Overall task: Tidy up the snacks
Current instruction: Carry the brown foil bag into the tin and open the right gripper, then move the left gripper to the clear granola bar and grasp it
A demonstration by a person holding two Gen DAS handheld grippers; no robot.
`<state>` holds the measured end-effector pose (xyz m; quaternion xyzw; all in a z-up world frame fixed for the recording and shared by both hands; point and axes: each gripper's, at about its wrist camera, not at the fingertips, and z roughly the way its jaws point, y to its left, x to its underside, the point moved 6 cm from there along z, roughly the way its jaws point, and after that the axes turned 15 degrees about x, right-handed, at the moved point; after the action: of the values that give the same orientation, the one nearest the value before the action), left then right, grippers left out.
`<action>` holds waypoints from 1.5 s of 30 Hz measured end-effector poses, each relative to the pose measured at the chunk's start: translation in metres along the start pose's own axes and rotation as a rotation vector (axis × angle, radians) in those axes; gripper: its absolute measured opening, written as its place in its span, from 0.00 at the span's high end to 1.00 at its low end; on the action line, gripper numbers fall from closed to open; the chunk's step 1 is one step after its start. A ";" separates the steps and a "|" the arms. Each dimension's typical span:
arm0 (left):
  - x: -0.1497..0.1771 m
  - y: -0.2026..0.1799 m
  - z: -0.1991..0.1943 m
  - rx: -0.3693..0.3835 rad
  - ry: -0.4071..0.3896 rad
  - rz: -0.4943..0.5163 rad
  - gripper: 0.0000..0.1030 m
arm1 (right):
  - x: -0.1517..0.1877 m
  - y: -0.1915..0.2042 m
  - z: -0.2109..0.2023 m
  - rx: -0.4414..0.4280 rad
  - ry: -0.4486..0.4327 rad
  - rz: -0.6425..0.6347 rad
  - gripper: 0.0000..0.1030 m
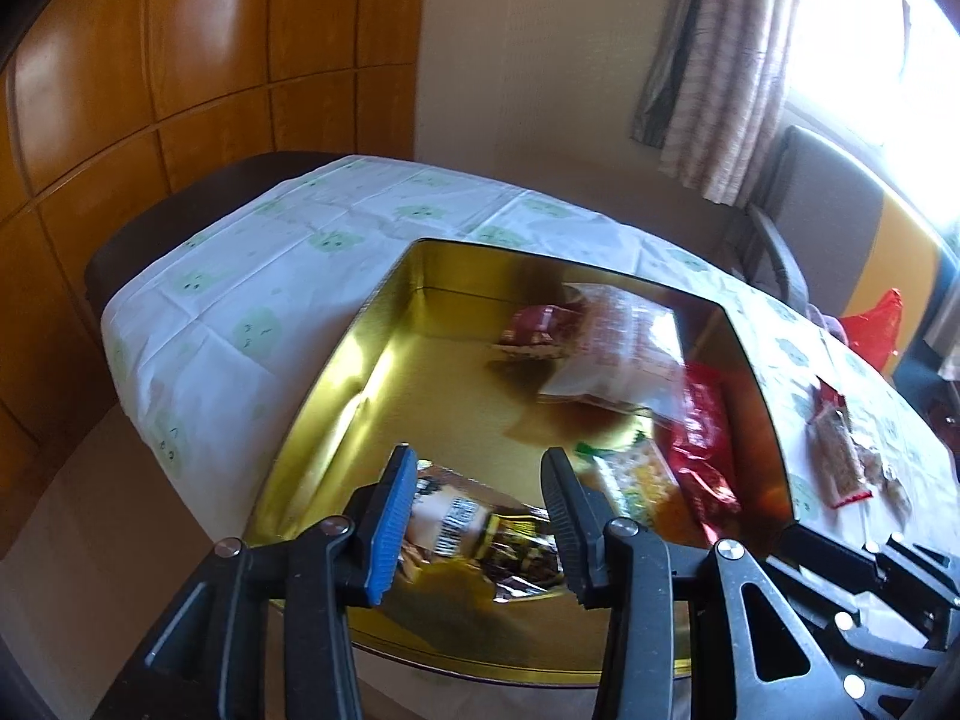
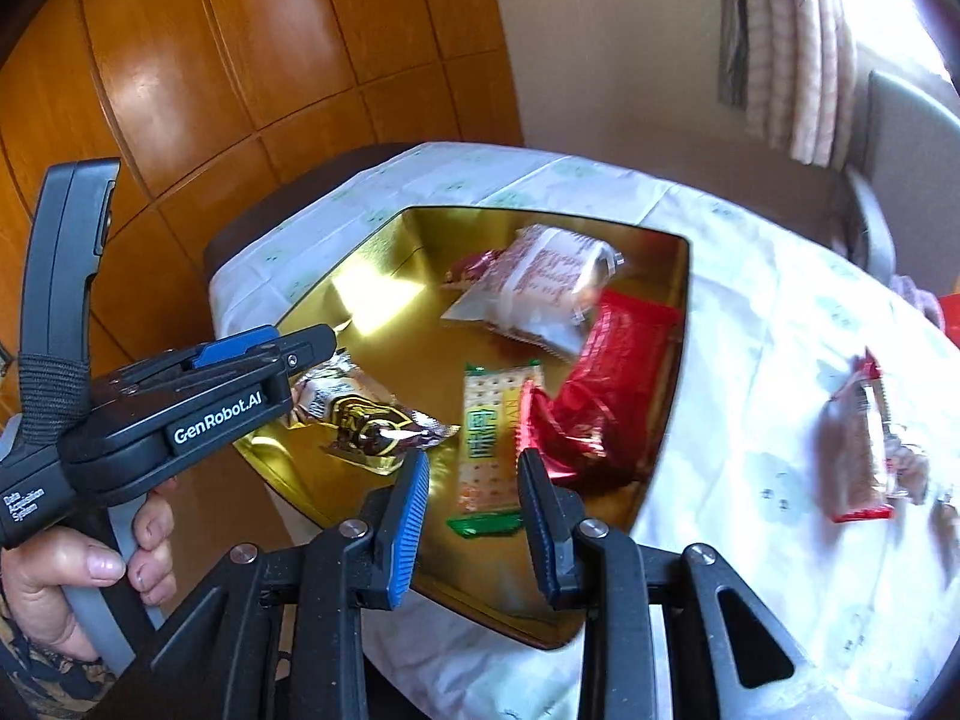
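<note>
A dark foil-wrapped snack [image 2: 366, 420] lies at the near-left corner of the gold tin [image 2: 384, 240], between the fingers of the left gripper [image 1: 480, 516], which stand apart and are not seen pressing it. It is judged light, crinkly and slippery; a crimped end seam is best taken. The right gripper [image 2: 474, 516] is nearly pressed together and empty. 1 clear packet [image 2: 864, 450] remains on the tablecloth [image 2: 750, 312].
</note>
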<state>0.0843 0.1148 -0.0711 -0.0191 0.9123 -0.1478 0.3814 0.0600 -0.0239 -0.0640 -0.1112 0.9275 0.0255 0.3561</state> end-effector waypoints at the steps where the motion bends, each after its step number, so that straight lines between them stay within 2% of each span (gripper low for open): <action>1: 0.000 -0.004 0.000 0.006 0.001 0.009 0.57 | 0.001 -0.003 -0.003 0.015 -0.005 0.004 0.70; 18: 0.014 -0.050 0.002 0.057 0.032 0.133 0.57 | 0.019 -0.055 -0.024 0.119 -0.031 0.101 0.70; 25: 0.022 -0.075 0.009 0.101 0.072 0.194 0.55 | 0.044 -0.098 -0.028 0.178 -0.007 0.179 0.69; 30: 0.025 -0.106 0.012 0.159 0.100 0.263 0.45 | 0.078 -0.150 -0.024 0.311 0.061 0.260 0.69; 34: 0.025 -0.139 0.014 0.219 0.121 0.338 0.42 | 0.108 -0.192 -0.026 0.381 0.112 0.364 0.69; 39: 0.025 -0.184 0.024 0.308 0.185 0.389 0.42 | 0.135 -0.229 -0.029 0.438 0.140 0.444 0.69; 41: 0.025 -0.205 0.032 0.359 0.222 0.391 0.43 | 0.143 -0.239 -0.031 0.450 0.145 0.469 0.69; 45: 0.026 -0.235 0.055 0.403 0.275 0.379 0.43 | 0.155 -0.249 -0.032 0.457 0.148 0.489 0.69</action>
<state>0.0866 -0.1279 -0.0587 0.2474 0.8950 -0.2532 0.2713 -0.0168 -0.2996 -0.1351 0.1957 0.9318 -0.1067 0.2867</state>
